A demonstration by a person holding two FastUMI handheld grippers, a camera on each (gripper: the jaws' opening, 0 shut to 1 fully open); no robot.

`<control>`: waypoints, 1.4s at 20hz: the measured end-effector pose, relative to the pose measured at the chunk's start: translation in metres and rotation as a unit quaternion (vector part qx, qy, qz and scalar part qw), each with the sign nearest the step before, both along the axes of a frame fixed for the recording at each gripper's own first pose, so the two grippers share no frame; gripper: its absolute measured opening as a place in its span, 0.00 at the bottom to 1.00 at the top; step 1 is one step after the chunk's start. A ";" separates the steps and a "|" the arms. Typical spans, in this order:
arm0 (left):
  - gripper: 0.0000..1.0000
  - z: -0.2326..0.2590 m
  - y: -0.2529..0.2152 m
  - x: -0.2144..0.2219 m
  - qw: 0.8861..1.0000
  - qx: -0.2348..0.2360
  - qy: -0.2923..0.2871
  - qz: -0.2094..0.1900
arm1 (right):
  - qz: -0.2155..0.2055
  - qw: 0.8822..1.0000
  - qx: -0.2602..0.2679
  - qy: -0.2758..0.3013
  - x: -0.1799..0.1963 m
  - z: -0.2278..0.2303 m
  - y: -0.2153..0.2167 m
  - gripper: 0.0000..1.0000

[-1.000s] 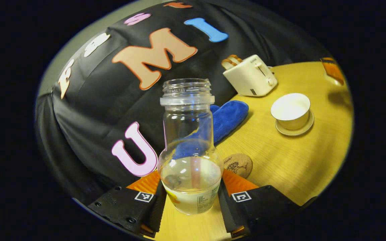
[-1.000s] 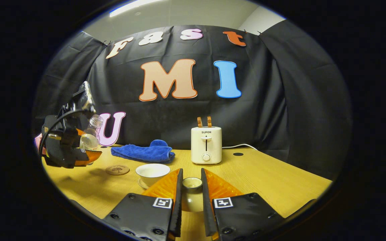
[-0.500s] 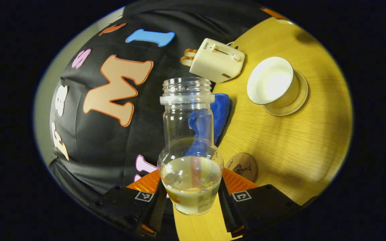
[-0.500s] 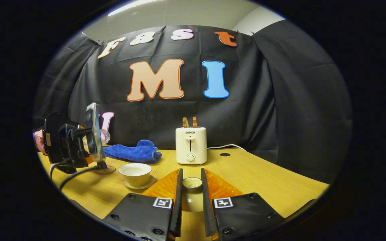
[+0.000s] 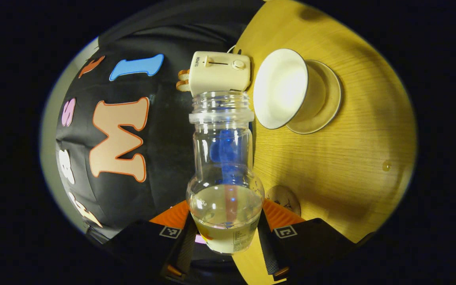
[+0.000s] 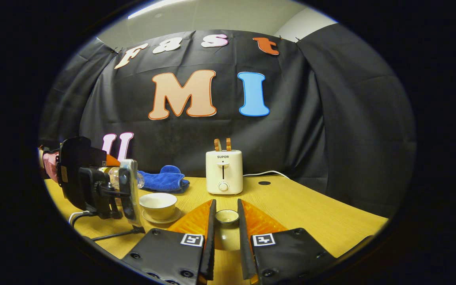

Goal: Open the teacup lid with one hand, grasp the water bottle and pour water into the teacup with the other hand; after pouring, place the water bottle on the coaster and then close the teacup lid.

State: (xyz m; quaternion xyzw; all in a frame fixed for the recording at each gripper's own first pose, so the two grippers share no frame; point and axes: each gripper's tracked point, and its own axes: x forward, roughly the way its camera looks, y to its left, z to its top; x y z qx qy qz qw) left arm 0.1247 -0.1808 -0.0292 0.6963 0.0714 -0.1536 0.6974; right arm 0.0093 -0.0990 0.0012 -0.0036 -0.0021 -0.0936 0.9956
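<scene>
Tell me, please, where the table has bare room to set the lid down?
Bare wood lies right of the toaster, out to the table edge. It is crowded on the other side: teacup, blue cloth and the left tongs with the bottle.

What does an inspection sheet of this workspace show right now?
Surface: wooden table, one droplet.
Job's things: teacup open on its saucer; water bottle uncapped, tipped toward the teacup; coaster bare; teacup lid lifted.
Clutter: toaster, blue cloth.
Grippers: left gripper shut on the water bottle; right gripper shut on the teacup lid.
Cables: toaster cord; left gripper's cable.
Surroundings: black cloth wall.
</scene>
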 end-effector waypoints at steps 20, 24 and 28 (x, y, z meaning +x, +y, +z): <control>0.69 0.020 0.000 0.008 0.985 0.168 -0.022 -0.028 | 0.000 1.000 0.000 0.000 0.000 0.000 -0.001 0.30; 0.70 0.024 -0.002 0.007 0.980 0.195 -0.027 -0.031 | 0.001 1.000 0.000 0.000 0.000 0.000 -0.001 0.30; 0.69 0.029 -0.003 0.010 0.973 0.223 -0.037 -0.036 | 0.001 1.000 0.000 0.001 0.000 0.000 -0.001 0.30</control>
